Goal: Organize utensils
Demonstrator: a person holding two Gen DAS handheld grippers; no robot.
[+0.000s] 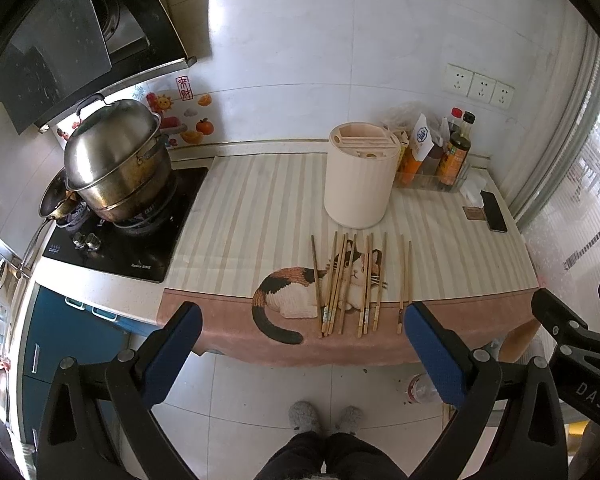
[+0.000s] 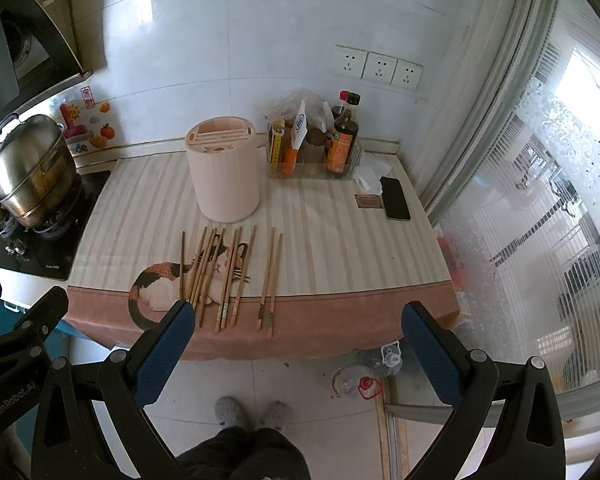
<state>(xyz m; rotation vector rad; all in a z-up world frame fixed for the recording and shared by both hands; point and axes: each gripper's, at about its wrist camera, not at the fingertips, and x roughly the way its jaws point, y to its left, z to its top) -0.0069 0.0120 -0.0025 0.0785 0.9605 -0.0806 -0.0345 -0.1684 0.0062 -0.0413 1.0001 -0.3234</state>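
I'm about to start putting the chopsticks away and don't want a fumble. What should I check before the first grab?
1. Left tool open and holding nothing: ok.
2. Right tool open and holding nothing: ok.
3. Chopsticks lying flat on the cat mat, in reach of the front edge: ok.
4. Chopsticks separated for single picks: not ok, several overlap on the left; the right pair lies apart.
5. Holder upright, slots facing up: ok.
6. Slots clear inside: cannot tell.

Bright window daylight, fisheye-warped edges

Cream holder [image 1: 358,178], tan chopsticks [image 1: 340,284], striped calico-cat mat [image 1: 240,216], blue-padded tongs [image 1: 300,344]
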